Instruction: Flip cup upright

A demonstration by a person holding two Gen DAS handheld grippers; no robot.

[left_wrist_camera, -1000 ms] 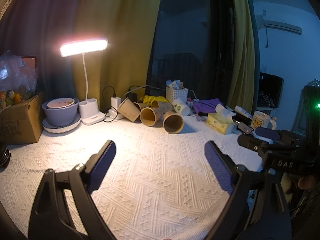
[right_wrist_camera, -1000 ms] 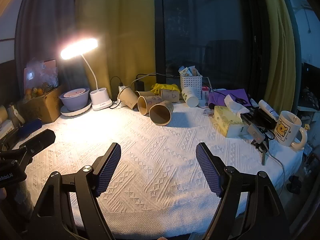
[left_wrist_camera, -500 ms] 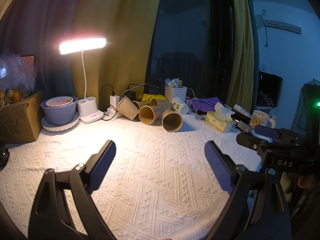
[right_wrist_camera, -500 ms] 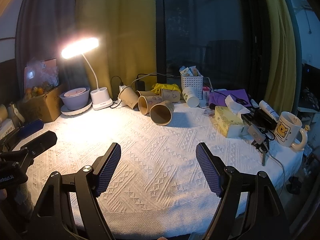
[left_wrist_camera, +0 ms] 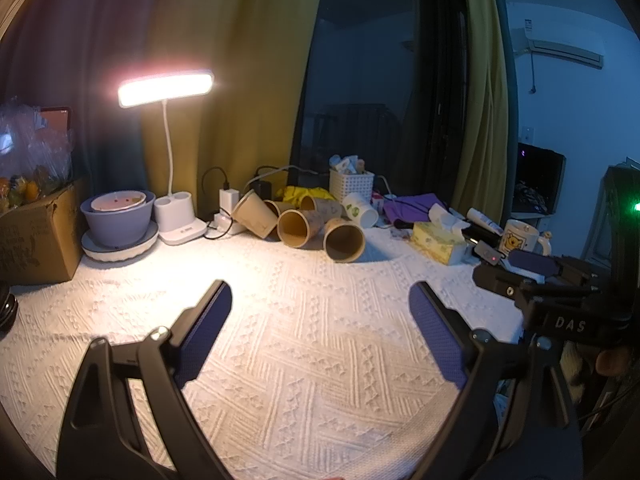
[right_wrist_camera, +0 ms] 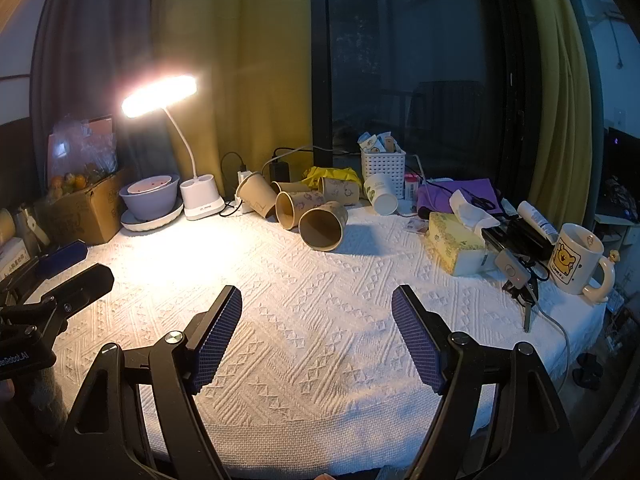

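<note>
Left wrist view was filled by a surface (left_wrist_camera: 304, 344) covered with a white textured cloth, lit by a desk lamp (left_wrist_camera: 166, 90) at the back left. Yellow curtains (left_wrist_camera: 248, 80) and a dark window (left_wrist_camera: 380, 80) were seen behind it, and a wall-mounted air conditioner (left_wrist_camera: 560, 46) at the upper right.

The left gripper (left_wrist_camera: 320, 300) was held with its blue-padded fingers wide apart, nothing between them, above the bare near half of the cloth. The right gripper (right_wrist_camera: 318, 304) was likewise spread open and empty; its near edge of the surface was visible just below the fingers, and the right edge ran past a cartoon mug (right_wrist_camera: 574, 260).

Five brown paper cups were counted at the back, all on their sides. The nearest cup (right_wrist_camera: 322, 226) lay with its mouth turned toward the cameras, touching a second one (right_wrist_camera: 296, 208); open cloth separated it from both grippers. One white cup (right_wrist_camera: 382, 196) lay beside a white basket (right_wrist_camera: 383, 168). One tissue box (right_wrist_camera: 456, 246), one purple bowl (right_wrist_camera: 150, 196) on a plate, and one cardboard box (right_wrist_camera: 86, 212) were also noted.
</note>
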